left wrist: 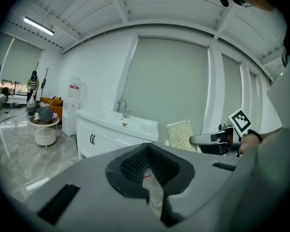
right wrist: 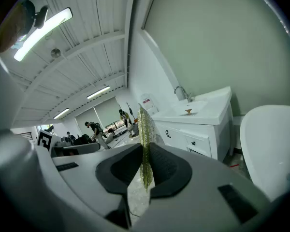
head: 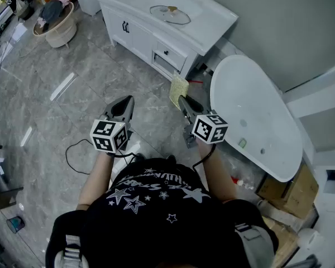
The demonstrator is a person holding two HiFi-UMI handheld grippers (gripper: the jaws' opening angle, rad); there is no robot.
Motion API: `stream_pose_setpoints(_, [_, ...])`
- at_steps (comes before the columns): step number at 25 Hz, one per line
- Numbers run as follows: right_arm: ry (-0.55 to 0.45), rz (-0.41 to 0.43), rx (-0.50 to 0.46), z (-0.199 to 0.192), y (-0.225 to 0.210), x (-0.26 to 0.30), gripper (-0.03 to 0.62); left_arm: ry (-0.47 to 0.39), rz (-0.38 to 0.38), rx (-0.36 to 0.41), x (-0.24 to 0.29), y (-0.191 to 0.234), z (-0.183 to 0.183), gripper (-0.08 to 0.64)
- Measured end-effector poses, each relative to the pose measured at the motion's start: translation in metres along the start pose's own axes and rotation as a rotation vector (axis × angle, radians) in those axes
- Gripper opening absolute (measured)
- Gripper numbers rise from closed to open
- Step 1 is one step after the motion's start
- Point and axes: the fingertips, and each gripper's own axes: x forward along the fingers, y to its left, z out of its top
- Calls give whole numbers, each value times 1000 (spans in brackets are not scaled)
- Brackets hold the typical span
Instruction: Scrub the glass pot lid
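The glass pot lid [head: 170, 14] lies flat in the basin of the white vanity [head: 135, 37], a good way ahead of both grippers; its brown knob [right wrist: 188, 112] shows in the right gripper view. My right gripper [head: 182, 100] is shut on a yellow-green scrub cloth [head: 178, 90], which stands up edge-on between the jaws [right wrist: 146, 129]. The left gripper [head: 124, 101] is shut with nothing in it and is held level with the right one above the floor. From the left gripper view the cloth [left wrist: 181, 135] hangs at the right gripper's tip.
A white bathtub [head: 257, 110] stands close on the right. A black cable [head: 78, 155] loops on the grey tile floor. At the far left is a round side table [head: 58, 27] with things on it. Cardboard boxes [head: 290, 191] sit behind the tub.
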Motion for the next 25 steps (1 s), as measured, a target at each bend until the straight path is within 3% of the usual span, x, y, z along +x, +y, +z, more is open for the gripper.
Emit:
stream_pose_setpoints(14, [32, -20, -20, -15, 21, 13, 54, -2, 10, -37, -17, 28, -11, 8])
stream_pose_setpoints(20, [41, -78, 7, -26, 22, 31, 54, -1, 11, -68, -26, 51, -17, 8])
stream_pose_setpoints(25, [18, -71, 13, -34, 37, 42, 55, 2, 16, -47, -36, 73, -20, 8])
